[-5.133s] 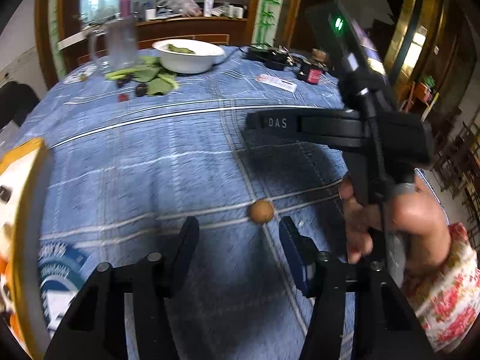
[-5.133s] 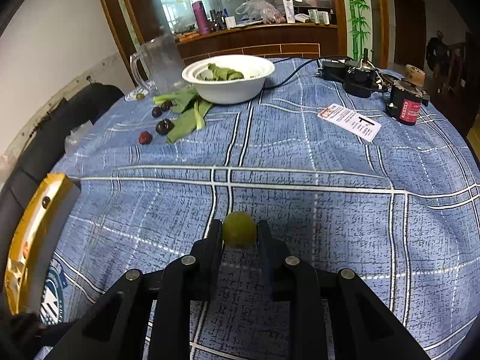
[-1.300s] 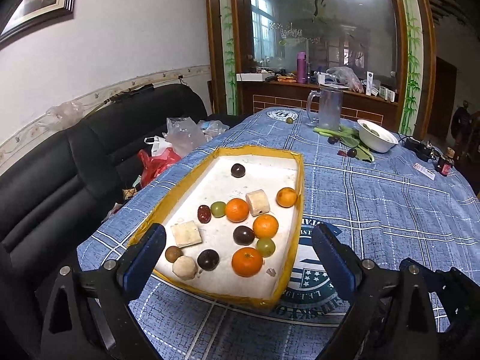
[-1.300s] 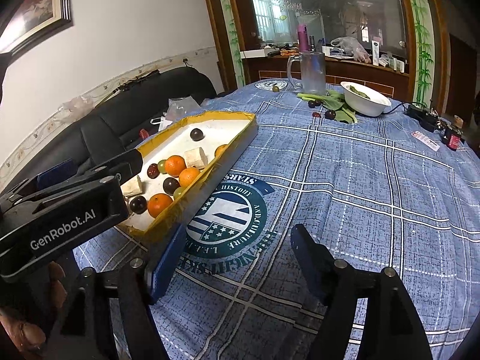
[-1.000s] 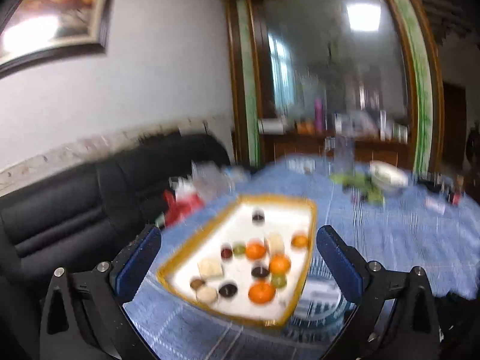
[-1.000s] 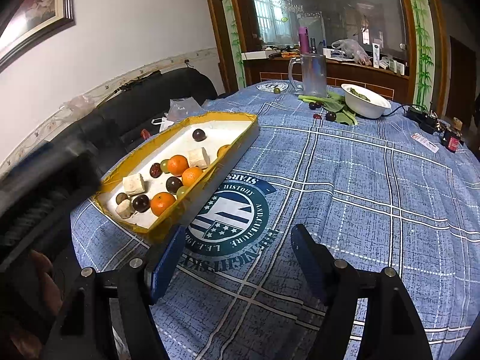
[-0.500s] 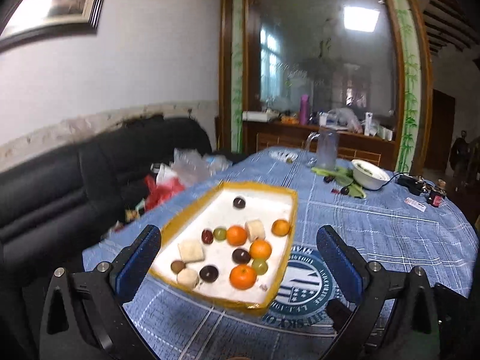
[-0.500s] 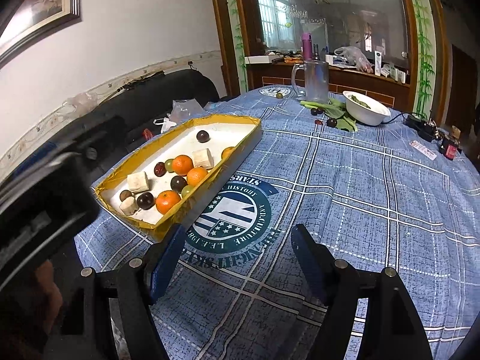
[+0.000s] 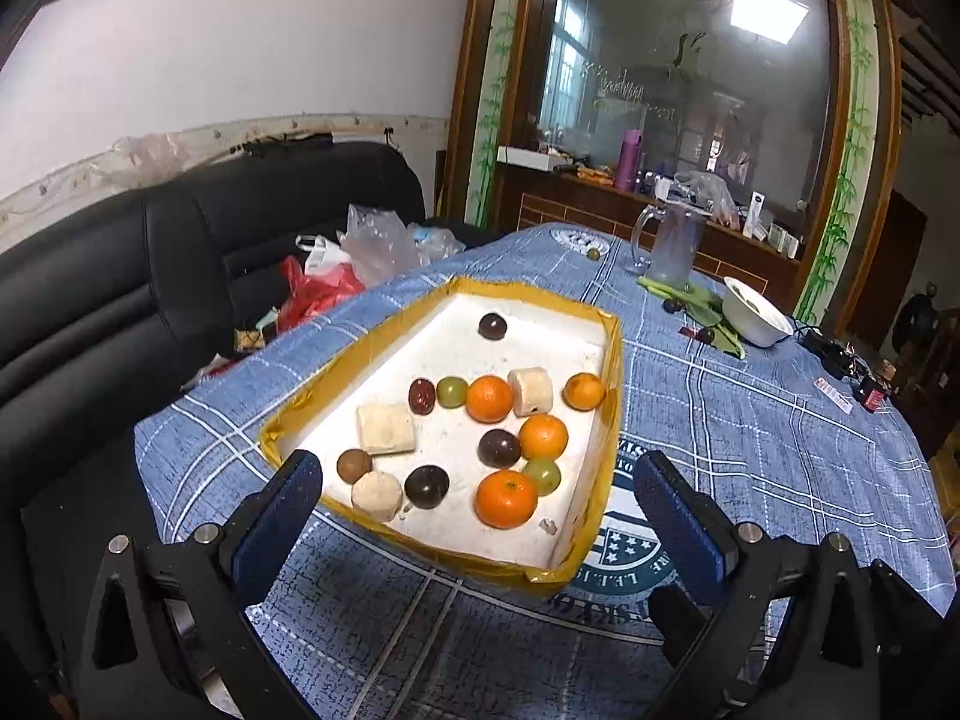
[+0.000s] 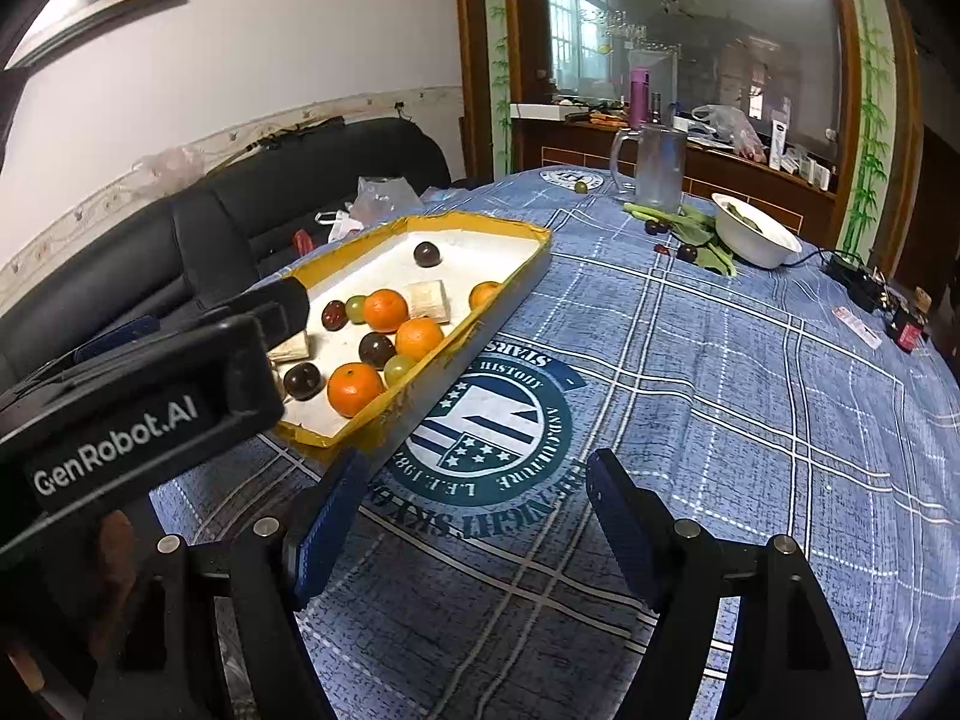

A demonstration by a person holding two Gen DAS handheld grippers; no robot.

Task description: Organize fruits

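A yellow-rimmed white tray (image 9: 612, 372) sits on the blue checked tablecloth. It holds several fruits: oranges (image 9: 505, 498), dark plums (image 9: 426, 486), green grapes (image 9: 542, 476) and pale cut chunks (image 9: 385, 429). My left gripper (image 9: 477, 468) is open and hovers just before the tray's near rim with nothing between its fingers. My right gripper (image 10: 477, 471) is also open and empty, over the round printed emblem (image 10: 480, 426) to the right of the tray. In the right wrist view, the left device's black housing (image 10: 138, 414) hides the tray's near left corner.
At the far side of the table stand a glass pitcher (image 9: 675, 240), a white bowl (image 9: 756, 312), green leaves with loose dark fruits (image 10: 684, 252) and one small green fruit (image 10: 580, 186). A black sofa (image 9: 120, 276) with plastic bags (image 9: 372, 246) borders the left edge.
The left wrist view has tipped down and drawn nearer the tray. The right gripper, shut on a green fruit five seconds ago, is now open and empty and has barely moved lately.
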